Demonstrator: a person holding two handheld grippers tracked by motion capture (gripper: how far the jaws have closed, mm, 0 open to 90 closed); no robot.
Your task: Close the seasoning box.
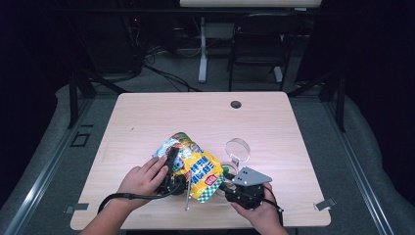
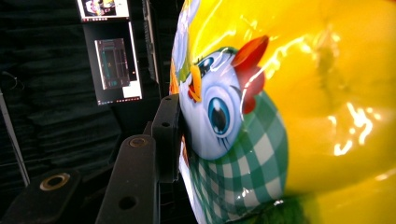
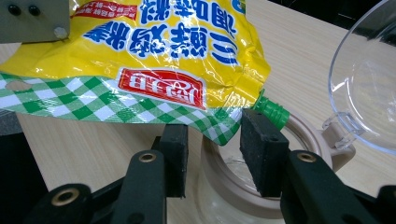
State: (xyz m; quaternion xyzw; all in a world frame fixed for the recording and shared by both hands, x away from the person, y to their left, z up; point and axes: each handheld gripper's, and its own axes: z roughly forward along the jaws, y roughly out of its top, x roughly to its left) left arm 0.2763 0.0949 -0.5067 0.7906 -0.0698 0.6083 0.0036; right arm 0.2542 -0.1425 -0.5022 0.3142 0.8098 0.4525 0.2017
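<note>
The left gripper [image 1: 172, 169] is grasping the yellow bag [image 1: 195, 169] by its side, one jaw pressing flat against it. The bag is hanging tilted over the counter [image 1: 147, 122] near its front edge, its green spout [image 3: 272, 112] pointing into the open jar [image 3: 303, 140]. The right gripper [image 1: 230, 183] is sitting just beside the jar, its jaws released around the bag's lower corner, not pinching it.

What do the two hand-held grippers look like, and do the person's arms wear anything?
Both grippers are black. The left gripper trails a black cable looping past the wrist. The right gripper carries a grey three-cornered plate on top. Each has two black jaws with round brass-coloured holes and rectangular black pads. The forearms are bare, without sleeves.
</note>
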